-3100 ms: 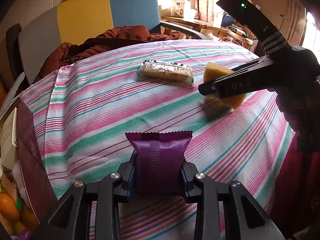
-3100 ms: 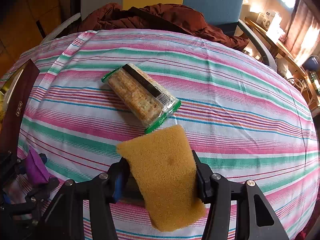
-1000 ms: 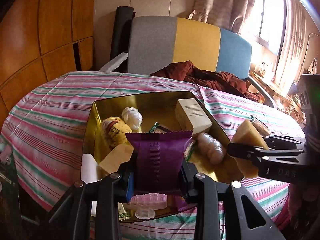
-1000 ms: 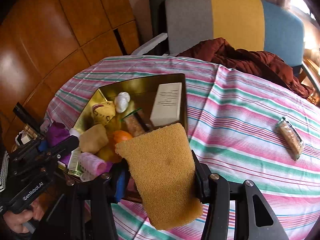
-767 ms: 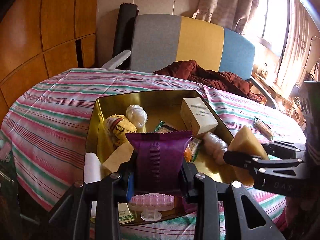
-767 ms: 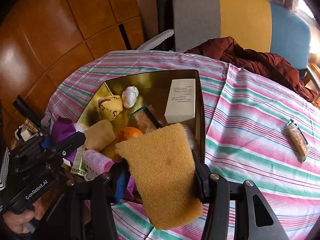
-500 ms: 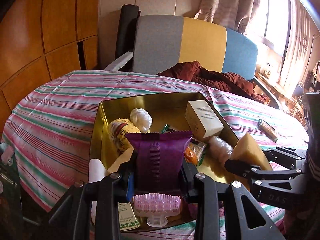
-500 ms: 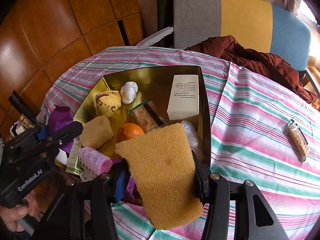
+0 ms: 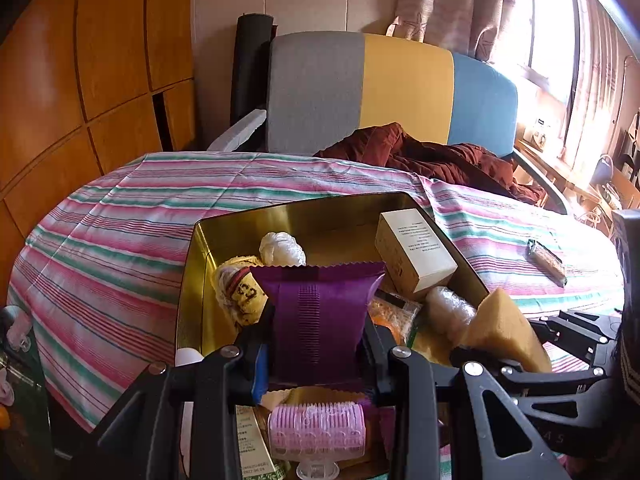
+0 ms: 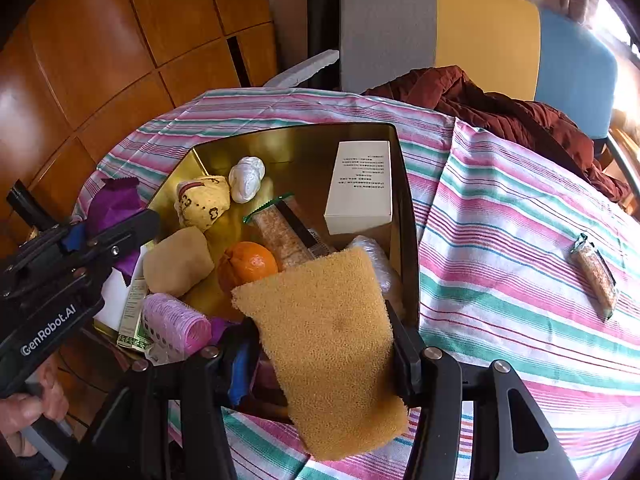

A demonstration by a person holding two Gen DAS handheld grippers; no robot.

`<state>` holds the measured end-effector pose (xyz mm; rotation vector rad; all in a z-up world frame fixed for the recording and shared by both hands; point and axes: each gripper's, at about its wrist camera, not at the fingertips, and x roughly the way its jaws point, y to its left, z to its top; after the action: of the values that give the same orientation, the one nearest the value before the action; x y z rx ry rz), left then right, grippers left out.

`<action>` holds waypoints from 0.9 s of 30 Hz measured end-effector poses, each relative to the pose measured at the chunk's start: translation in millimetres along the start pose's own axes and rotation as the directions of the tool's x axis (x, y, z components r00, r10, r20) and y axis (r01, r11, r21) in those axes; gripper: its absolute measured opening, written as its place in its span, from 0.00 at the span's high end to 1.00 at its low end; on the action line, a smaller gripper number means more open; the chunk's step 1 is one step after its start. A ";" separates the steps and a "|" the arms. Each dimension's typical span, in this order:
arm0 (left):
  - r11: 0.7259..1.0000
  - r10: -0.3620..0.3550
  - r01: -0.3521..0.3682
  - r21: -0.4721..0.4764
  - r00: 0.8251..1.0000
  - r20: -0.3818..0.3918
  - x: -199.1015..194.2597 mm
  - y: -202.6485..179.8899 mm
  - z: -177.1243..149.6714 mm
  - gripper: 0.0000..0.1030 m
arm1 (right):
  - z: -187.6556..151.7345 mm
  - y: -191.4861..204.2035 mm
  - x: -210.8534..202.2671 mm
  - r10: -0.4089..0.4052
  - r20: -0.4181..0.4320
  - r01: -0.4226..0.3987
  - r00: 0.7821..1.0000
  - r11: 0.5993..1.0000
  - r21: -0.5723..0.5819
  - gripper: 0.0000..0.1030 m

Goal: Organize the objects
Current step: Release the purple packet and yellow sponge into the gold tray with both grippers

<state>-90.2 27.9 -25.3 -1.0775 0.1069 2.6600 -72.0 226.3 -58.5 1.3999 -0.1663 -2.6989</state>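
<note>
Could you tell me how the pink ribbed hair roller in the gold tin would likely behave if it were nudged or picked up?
The pink ribbed hair roller lies on its side in the gold tin, so a nudge would probably roll it. It looks hollow, so likely light. Its ridges should resist slipping.

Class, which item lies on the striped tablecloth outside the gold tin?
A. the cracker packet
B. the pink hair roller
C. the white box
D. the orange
A: the cracker packet lies alone on the striped tablecloth, to the right of the gold tin; the orange, white box and pink hair roller are in the tin.
</note>
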 end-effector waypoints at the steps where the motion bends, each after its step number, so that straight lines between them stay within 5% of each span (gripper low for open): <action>1: 1.000 0.001 -0.001 -0.003 1.000 -0.002 2.2 0.6 1.5 0.66 | 0.2 0.0 1.2 0.003 -0.002 -0.003 1.000 1.000 -0.001 0.45; 5: 1.000 -0.010 0.009 -0.030 0.999 -0.039 15.5 4.5 5.5 0.61 | -0.3 1.8 5.3 0.014 -0.006 -0.014 1.000 1.000 -0.003 0.43; 7: 0.999 -0.017 0.014 -0.051 0.998 -0.060 21.4 7.1 5.8 0.58 | -1.0 2.1 6.5 0.021 -0.004 -0.021 1.000 1.000 0.005 0.28; 9: 0.998 -0.018 0.014 -0.061 0.997 -0.074 25.8 8.2 3.5 0.57 | -2.1 1.6 6.6 0.025 0.001 -0.025 1.000 1.000 0.011 0.23; 13: 0.997 -0.023 0.016 -0.075 0.995 -0.098 31.6 10.6 -3.2 0.55 | -3.9 -2.7 6.0 0.034 0.002 -0.034 0.999 0.999 0.035 0.23; 17: 0.991 -0.075 0.063 -0.115 0.991 -0.106 32.8 15.6 -7.0 0.40 | -6.8 -6.2 -1.8 0.049 0.026 -0.050 0.998 0.997 0.065 0.20; 20: 0.988 -0.072 0.060 -0.141 0.994 -0.079 24.7 20.9 -6.7 0.40 | -8.5 -8.4 -12.5 0.062 0.070 -0.068 0.996 0.994 0.081 0.11; 27: 0.989 -0.032 0.019 -0.149 0.996 -0.083 10.2 29.4 -14.9 0.40 | -12.9 -14.1 -25.5 0.042 0.088 -0.050 0.995 0.994 0.099 0.11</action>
<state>-95.3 -0.7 -44.0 -1.2291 -0.0897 2.6340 -47.3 243.1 -47.3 1.2880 -0.3420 -2.7497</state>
